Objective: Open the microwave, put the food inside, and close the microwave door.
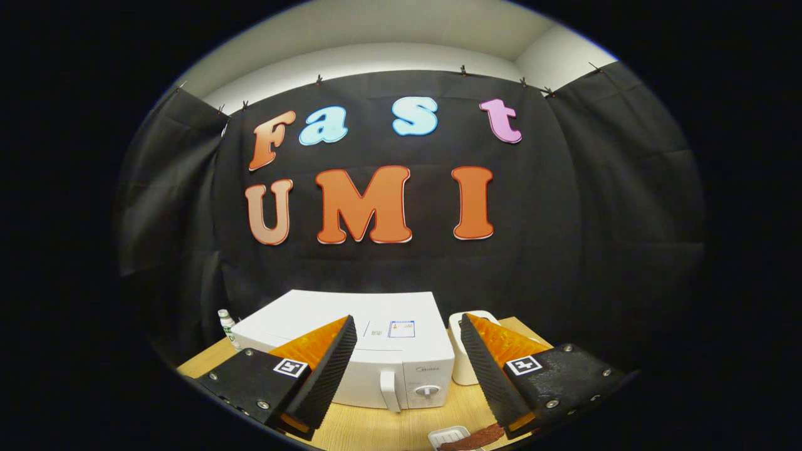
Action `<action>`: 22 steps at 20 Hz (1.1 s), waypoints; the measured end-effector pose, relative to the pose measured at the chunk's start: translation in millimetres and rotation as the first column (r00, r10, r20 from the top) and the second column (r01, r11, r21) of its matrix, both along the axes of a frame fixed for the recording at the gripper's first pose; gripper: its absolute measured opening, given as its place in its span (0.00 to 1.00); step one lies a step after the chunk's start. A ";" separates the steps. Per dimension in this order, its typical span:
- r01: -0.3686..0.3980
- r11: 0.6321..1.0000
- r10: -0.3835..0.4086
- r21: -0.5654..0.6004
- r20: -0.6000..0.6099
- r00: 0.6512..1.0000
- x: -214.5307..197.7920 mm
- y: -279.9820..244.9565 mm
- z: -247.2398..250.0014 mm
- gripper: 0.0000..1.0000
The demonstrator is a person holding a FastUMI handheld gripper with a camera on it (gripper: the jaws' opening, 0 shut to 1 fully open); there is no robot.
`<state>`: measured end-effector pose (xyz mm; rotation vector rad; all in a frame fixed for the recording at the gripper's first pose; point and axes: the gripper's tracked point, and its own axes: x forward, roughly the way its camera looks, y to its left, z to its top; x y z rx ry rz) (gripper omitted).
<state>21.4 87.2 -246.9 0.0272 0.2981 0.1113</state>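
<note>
My jaws [408,338] are spread and empty above the closed white microwave [376,351], with a small tray [448,435] of brown food [476,437] on the wooden surface [369,429] nearer me.

White microwave [376,351] ahead of the spread, empty gripper [407,369] fingers, with a white handle [390,389] and dial [427,391]. Light wood table [376,429] under it. White container [467,357] beside the microwave. White tray [448,436] below the fingers, reddish-brown food [473,438] on it. Black cloth wall [564,238] beyond.
</note>
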 end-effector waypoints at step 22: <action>-0.122 0.975 0.059 -0.183 -0.316 0.947 9.8 40.5 -207.8 0.47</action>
